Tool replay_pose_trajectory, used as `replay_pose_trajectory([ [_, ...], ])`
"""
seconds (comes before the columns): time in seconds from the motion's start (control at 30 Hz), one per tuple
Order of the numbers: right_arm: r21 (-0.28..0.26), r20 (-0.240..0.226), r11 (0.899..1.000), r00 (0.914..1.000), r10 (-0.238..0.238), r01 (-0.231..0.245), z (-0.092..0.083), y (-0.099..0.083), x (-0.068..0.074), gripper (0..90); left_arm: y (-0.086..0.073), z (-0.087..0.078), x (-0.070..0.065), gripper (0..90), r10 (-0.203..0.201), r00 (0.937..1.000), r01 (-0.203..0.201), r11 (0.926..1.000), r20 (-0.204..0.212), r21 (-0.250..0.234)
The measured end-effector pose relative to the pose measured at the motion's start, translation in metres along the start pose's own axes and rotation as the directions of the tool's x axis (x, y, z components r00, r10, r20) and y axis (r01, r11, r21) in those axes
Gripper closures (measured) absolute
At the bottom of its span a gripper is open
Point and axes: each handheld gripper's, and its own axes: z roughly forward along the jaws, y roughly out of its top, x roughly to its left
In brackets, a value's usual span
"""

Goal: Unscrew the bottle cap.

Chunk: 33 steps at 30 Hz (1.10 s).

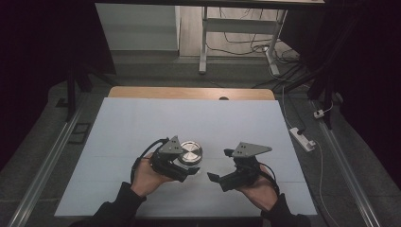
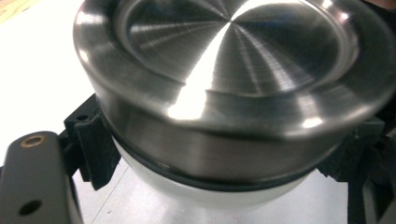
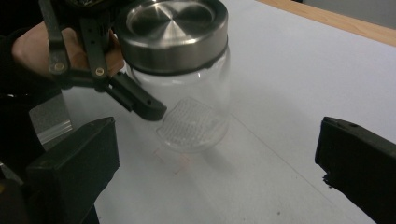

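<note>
- A glass jar [image 3: 194, 109] with a steel lid [image 1: 190, 152] was held just above the white sheet [image 1: 142, 127] that covered the table, left of the sheet's middle and toward the person's side.
- The left gripper [image 1: 182, 165] was clamped on the jar, its jaws on either side of the glass just below the lid.
- In the left gripper view the lid [image 2: 233, 70] showed from close by, with a black seal ring [image 2: 205, 184] under its rim and a black jaw on each side of the jar.
- The jar [image 1: 189, 158] was tilted: in the right gripper view its ribbed base [image 3: 189, 126] faced the camera and hung clear of the sheet [image 3: 289, 107].
- The lid [image 3: 173, 32] sat on the jar's mouth; whether it was screwed tight could not be told.
- The left hand [image 1: 147, 176] held its gripper from behind, with a dark sleeve reaching to the bottom edge of the high view.
- The right gripper [image 1: 218, 166] was just right of the jar, apart from it, its jaws spread wide and holding nothing.
- In the right gripper view its two black jaws rose at the left and right edges, with the jar between them and farther off.
- The right hand [image 1: 259, 188] held its gripper from below, near the sheet's near edge.
- A grey three-cornered plate [image 1: 249, 149] topped the right gripper.
- Beyond the sheet a strip of the wooden table [image 1: 189, 92] showed along the far edge.
- A white power strip [image 1: 302, 138] lay on the floor right of the table.
</note>
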Motion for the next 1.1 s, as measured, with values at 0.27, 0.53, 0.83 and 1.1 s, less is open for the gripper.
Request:
replay_pose_trajectory([
  [0.27,0.005,-0.004,1.000,0.9999,-0.012,0.012,0.011,0.022,0.007,0.0,0.001,0.002,-0.002,16.0,0.005,1.0000,-0.005,0.9999,0.002,0.013],
  [0.53,0.009,-0.016,1.000,0.9998,-0.011,0.012,0.028,0.040,0.013,0.0,0.001,0.004,-0.003,16.0,0.014,0.9999,-0.014,0.9996,0.002,0.026],
  [0.83,0.047,-0.002,0.998,0.9995,-0.031,0.031,0.047,0.049,0.023,8.7,0.001,0.007,-0.005,16.0,0.006,1.0000,-0.006,0.9995,0.007,0.032],
  [1.1,0.058,0.020,0.997,0.9987,-0.047,0.046,0.051,0.053,0.027,19.4,0.001,0.006,-0.004,16.0,-0.005,0.9999,0.005,0.9998,0.012,0.020],
])
